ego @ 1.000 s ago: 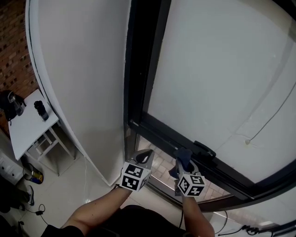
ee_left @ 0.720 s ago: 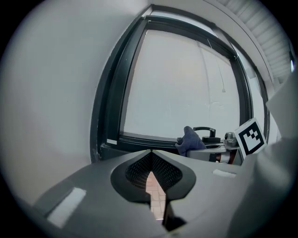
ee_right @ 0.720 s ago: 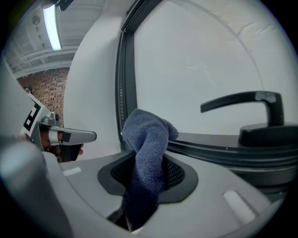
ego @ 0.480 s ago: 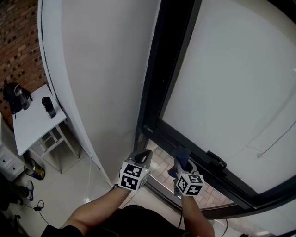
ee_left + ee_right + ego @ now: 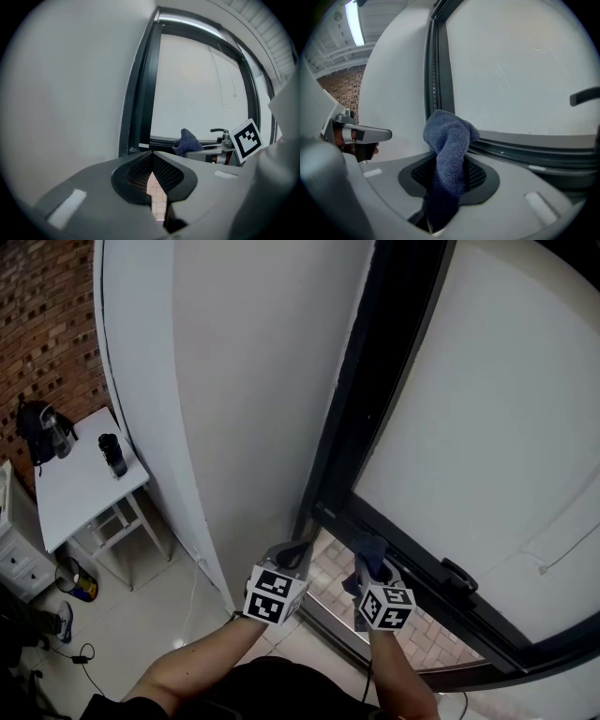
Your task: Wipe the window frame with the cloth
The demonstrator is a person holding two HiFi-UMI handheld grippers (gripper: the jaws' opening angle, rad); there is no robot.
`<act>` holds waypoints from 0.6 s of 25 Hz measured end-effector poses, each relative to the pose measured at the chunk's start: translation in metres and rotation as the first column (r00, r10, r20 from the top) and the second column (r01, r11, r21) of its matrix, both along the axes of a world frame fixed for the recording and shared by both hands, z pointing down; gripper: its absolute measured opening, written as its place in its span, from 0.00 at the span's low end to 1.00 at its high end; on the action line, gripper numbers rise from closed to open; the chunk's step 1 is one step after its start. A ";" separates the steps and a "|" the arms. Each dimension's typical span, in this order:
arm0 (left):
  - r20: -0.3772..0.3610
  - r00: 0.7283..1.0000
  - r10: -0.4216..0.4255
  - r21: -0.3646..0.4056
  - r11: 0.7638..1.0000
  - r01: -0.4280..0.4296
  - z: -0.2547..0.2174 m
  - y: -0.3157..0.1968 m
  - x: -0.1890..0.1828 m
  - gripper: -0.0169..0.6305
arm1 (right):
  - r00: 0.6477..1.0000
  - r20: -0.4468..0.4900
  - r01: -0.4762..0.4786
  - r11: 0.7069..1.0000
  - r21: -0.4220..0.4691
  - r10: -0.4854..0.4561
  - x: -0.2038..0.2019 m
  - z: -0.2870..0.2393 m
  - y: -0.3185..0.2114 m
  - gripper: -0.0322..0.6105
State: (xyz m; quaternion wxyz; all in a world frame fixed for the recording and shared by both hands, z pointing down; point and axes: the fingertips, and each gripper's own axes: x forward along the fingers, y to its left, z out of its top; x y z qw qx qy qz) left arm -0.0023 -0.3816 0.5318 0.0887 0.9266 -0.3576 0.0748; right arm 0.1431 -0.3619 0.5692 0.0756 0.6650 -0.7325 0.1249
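Observation:
A black window frame runs up beside a white wall and along the bottom of a frosted pane. My right gripper is shut on a blue cloth, whose bunched end sticks out past the jaws just short of the frame's lower rail. In the left gripper view the cloth shows in front of the rail's left end. My left gripper is shut with nothing in it, its tips near the frame's bottom corner.
A black window handle sits on the lower rail to the right. A white wall stands left of the frame. A white table with a dark bottle and a bag stands at the far left on the tiled floor.
The head view has swung so the frame sits further right and more wall shows. Both grippers keep about the same place near the frame's bottom corner, the cloth still held.

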 end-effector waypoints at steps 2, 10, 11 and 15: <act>0.002 1.000 0.005 0.006 1.000 -0.005 -0.002 -0.003 -0.007 0.02 | 1.000 0.003 -0.001 1.000 -0.002 0.001 -0.008 -0.001 -0.008 0.25; 0.014 0.999 0.048 0.015 0.999 -0.049 -0.004 -0.015 -0.018 0.02 | 1.000 -0.015 0.008 1.000 -0.014 -0.009 -0.032 -0.001 -0.035 0.25; 0.012 0.998 0.057 0.016 0.998 -0.058 -0.006 -0.016 -0.019 0.02 | 1.000 -0.016 0.010 1.000 -0.015 -0.010 -0.035 -0.001 -0.038 0.25; 0.005 0.997 0.082 0.019 0.996 -0.082 -0.011 -0.018 -0.022 0.02 | 1.000 -0.010 0.001 1.000 -0.021 -0.001 -0.045 -0.001 -0.049 0.25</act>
